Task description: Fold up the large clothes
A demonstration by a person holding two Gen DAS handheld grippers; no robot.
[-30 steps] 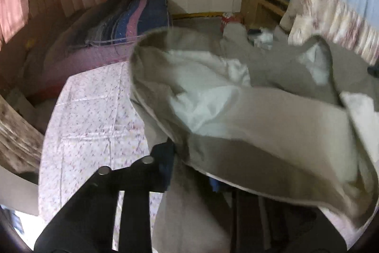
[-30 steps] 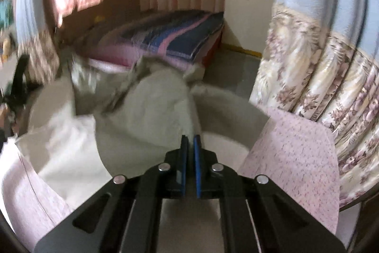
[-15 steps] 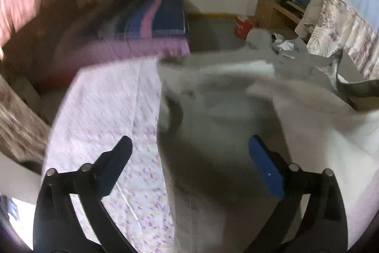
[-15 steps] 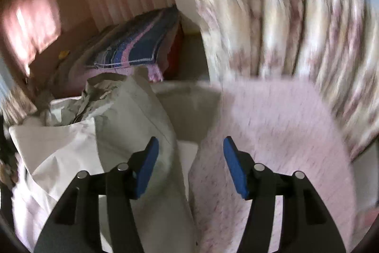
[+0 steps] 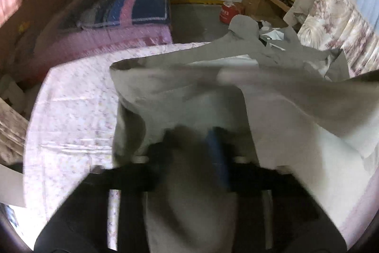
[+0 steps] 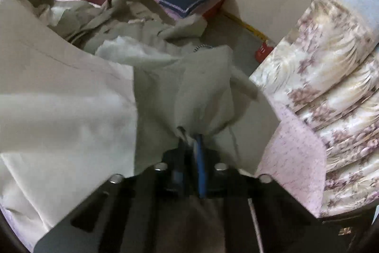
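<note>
Your left gripper point(image 5: 196, 134) and right gripper point(image 6: 189, 136) are closing on bunched grey garment point(image 6: 165, 87) fabric; regrasp step underway, next lift and spread it over the bed point(image 5: 71, 110).

Crumpled grey garment point(image 5: 189, 87) on bedsheet

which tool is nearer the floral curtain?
Right. The right tool, jaws closing on the grey garment, has the floral curtain just to its right; the left tool, also closing on the garment, sees it far off to its right.
</note>
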